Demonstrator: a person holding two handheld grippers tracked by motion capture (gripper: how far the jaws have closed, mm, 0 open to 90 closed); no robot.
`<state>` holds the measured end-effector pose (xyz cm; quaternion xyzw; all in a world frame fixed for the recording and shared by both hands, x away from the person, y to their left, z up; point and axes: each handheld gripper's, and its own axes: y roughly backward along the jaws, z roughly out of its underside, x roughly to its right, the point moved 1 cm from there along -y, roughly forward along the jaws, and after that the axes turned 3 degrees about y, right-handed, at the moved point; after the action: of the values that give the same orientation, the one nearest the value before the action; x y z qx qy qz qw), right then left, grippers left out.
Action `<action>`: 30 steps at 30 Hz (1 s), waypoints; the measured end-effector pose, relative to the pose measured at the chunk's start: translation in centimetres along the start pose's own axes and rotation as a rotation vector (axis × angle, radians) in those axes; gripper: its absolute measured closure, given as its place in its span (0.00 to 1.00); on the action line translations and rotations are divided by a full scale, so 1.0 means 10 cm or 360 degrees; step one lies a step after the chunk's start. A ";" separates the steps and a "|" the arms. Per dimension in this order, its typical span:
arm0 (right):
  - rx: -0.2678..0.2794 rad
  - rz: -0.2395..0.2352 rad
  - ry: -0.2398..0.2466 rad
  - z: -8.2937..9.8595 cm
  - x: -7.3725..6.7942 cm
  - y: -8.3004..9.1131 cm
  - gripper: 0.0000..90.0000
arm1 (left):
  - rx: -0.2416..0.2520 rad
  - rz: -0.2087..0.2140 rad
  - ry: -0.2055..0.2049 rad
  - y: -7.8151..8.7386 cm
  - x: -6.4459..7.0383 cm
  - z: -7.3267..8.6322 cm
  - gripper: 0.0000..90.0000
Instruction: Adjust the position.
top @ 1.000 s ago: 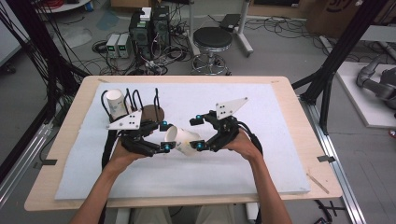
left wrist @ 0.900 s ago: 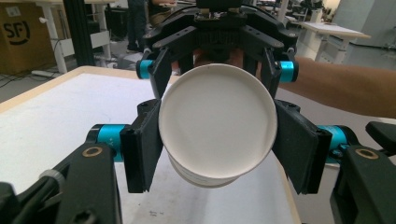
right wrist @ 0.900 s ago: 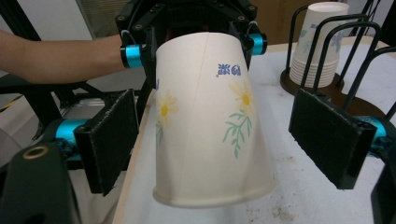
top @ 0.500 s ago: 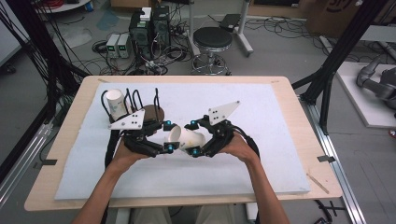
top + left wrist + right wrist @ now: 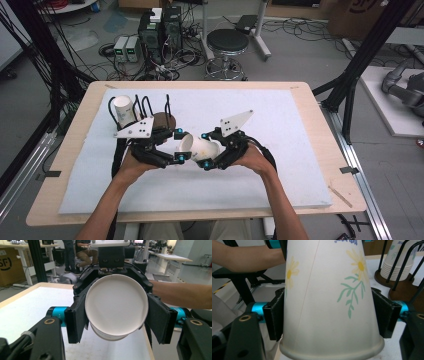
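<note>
Nearest the person, two forearms come in low in the high view and meet over the middle of the white-padded surface (image 5: 280, 125).

Right tool (image 5: 209, 151): clenched on a paper cup (image 5: 198, 148). In the right gripper view the cup (image 5: 329, 300) stands between both black jaws, each pressed against its wall near the rolled rim; yellow flowers and green sprigs printed on the side.

Cup lies roughly level, held off the surface, between the two tools at mid-surface. Its base points toward the left tool.

Left tool (image 5: 176, 145): jaws spread, one to each side of the cup's base end. In the left gripper view the round white base (image 5: 116, 306) faces the camera, with the right tool's jaws clamped on the cup beyond; the left tool's own jaws sit low at the frame corners, wider than the cup, not touching it as far as can be seen. Reads as released.

Farther back, left rear of the surface: a wire rack (image 5: 145, 107) on a brown round foot, with a stack of cups (image 5: 123, 110) standing upright in it. The right gripper view shows the stack (image 5: 395, 263) between the black rods.

Beyond the surface: a stool (image 5: 227, 42) and electronics boxes on the floor.
</note>
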<state>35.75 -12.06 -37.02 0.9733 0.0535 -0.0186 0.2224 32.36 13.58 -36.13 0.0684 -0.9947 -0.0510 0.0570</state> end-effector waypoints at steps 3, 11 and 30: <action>-0.0014 -0.0008 0.0012 0.00 0.00 0.00 0.32 | -0.0006 0.0004 -0.0002 -0.01 0.00 0.00 0.41; -0.0036 0.0002 0.0012 0.01 0.00 0.02 0.35 | -0.0003 -0.0048 -0.0055 -0.02 0.02 0.02 0.39; -0.0257 0.0092 -0.0076 -0.01 -0.03 0.08 0.35 | -0.0403 -0.0137 -0.0092 0.04 0.06 0.09 0.10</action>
<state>35.57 -12.75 -36.54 0.9526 0.0213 -0.0311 0.3018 31.62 14.02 -36.93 0.1019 -0.9777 -0.1804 0.0343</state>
